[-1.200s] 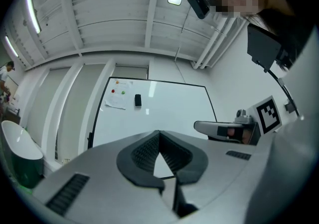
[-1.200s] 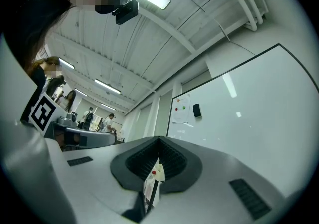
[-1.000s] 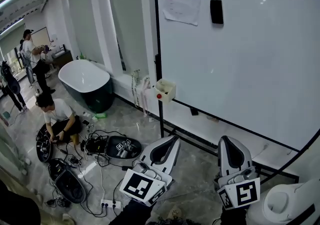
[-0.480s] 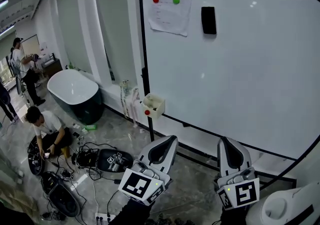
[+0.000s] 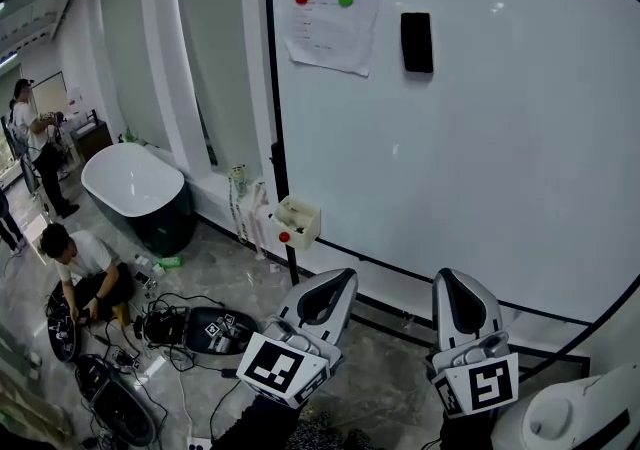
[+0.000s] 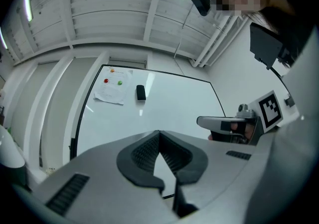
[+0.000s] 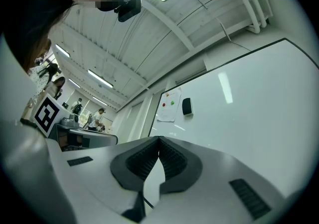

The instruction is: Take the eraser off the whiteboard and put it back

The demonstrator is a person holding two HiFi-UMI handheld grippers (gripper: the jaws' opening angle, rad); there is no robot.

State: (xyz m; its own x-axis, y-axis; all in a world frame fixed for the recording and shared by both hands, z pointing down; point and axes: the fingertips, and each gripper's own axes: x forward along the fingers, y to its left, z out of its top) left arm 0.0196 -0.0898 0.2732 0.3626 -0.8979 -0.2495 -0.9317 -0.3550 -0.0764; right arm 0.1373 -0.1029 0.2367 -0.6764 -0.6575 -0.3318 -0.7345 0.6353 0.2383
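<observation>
Eraser [image 5: 417,42] well above right tool [image 5: 450,280]

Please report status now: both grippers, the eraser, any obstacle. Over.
Left gripper shut, empty; right gripper shut, empty. Black eraser on whiteboard, untouched, well above both grippers in head view. No obstacle seen between.

The whiteboard [image 5: 480,168] fills more of the head view than a second ago, and its black left edge has shifted left. The eraser [image 5: 417,42] sits lower in the frame and looks bigger (nearer, it seems). So does the sheet [image 5: 330,3]. The box [image 5: 297,221] has slid down and left. The board's bottom edge now runs closer to the left gripper [image 5: 338,283] and right gripper [image 5: 450,283]. The bathtub [image 5: 135,193], crouching person [image 5: 78,263] and standing person [image 5: 30,133] have drifted left.
</observation>
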